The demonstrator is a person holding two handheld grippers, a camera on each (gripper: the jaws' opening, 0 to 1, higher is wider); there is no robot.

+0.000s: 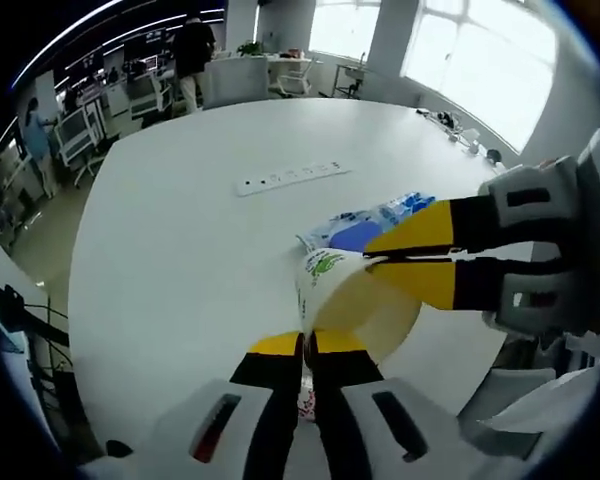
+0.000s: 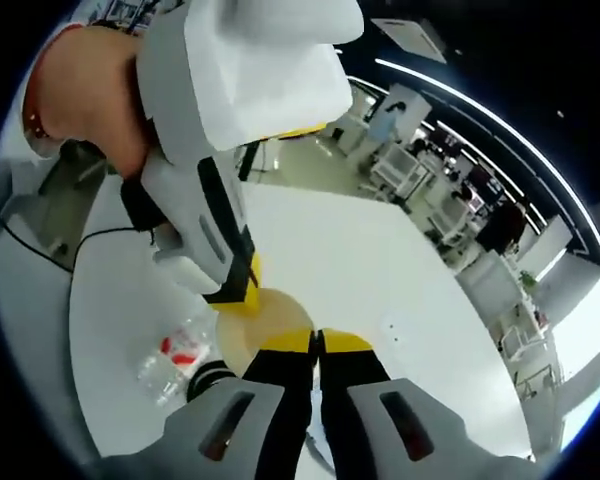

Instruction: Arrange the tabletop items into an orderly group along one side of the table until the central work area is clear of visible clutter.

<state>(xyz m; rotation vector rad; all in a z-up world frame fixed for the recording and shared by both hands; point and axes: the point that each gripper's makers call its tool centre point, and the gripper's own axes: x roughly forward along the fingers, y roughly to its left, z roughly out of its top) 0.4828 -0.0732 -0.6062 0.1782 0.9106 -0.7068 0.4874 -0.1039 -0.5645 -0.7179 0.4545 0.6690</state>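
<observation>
Pinching the rim of a paper cup point(image 1: 352, 300) above the white worktop point(image 1: 180, 250), the left gripper point(image 1: 308, 345) is nearly closed; the right gripper point(image 1: 380, 255) clamps the rim opposite, beside a blue wrapper point(image 1: 365, 225). Right gripper view: right gripper point(image 2: 317, 343) shut on the cup, near a plastic bottle point(image 2: 175, 362).

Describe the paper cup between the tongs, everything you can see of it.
The paper cup is white outside with a green print near its rim and a tan inside. It looks tipped, its mouth facing the left gripper view. Both tongs pinch its rim: the left tongs from below, the right tongs from the right. A blue-and-white wrapper lies just behind it on the white table.
</observation>
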